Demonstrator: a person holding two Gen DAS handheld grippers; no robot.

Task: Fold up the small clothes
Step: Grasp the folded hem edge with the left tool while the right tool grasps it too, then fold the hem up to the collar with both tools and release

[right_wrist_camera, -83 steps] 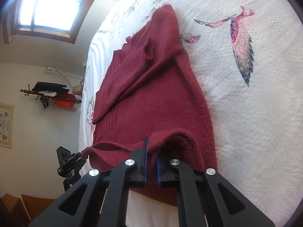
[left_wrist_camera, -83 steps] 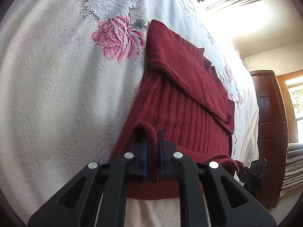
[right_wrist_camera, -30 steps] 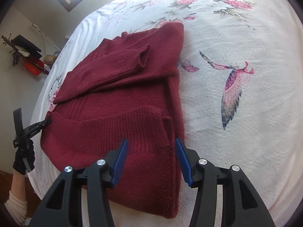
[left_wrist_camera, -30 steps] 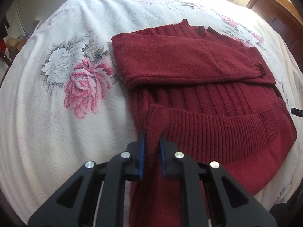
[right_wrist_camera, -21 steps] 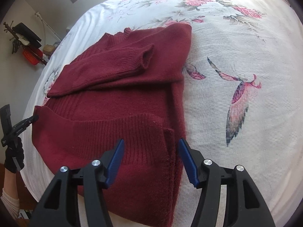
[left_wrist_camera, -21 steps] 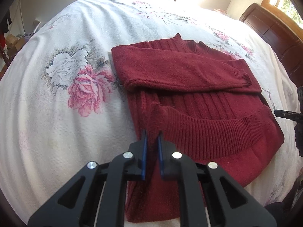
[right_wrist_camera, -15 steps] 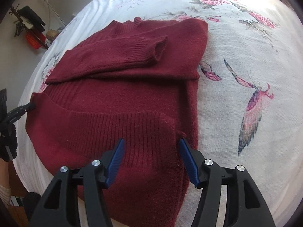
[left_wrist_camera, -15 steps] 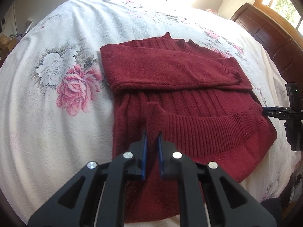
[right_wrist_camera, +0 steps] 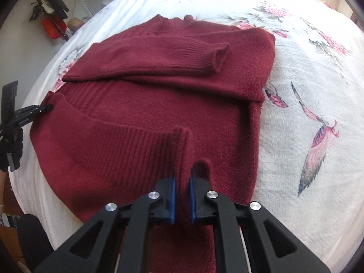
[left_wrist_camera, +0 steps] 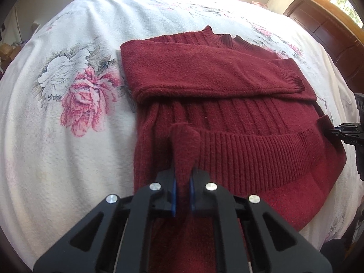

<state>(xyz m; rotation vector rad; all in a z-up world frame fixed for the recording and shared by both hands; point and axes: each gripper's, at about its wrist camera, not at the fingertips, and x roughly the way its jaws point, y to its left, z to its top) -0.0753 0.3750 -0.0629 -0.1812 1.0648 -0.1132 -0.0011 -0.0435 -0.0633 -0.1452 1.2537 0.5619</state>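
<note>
A dark red knit sweater (left_wrist_camera: 227,79) lies on a white floral bedspread (left_wrist_camera: 68,136), both sleeves folded across its chest. Its ribbed hem (left_wrist_camera: 250,150) is turned up over the lower body. My left gripper (left_wrist_camera: 182,177) is shut on the hem's left corner, and a tuft of knit stands up between the fingers. In the right wrist view the same sweater (right_wrist_camera: 159,91) fills the middle, and my right gripper (right_wrist_camera: 182,179) is shut on the fold near the hem's right corner. Each gripper shows in the other's view: left gripper (right_wrist_camera: 44,108), right gripper (left_wrist_camera: 335,132).
A dark wooden headboard (left_wrist_camera: 329,29) stands at the far right of the bed. A wall rack with a red item (right_wrist_camera: 52,27) hangs beyond the bed's far left. A gloved hand (right_wrist_camera: 11,145) holds the left gripper. Bare bedspread (right_wrist_camera: 307,68) surrounds the sweater.
The right gripper, open half a second ago, has closed on the folded edge of the sweater. The left gripper kept its hold; the hem moved up over the body.
</note>
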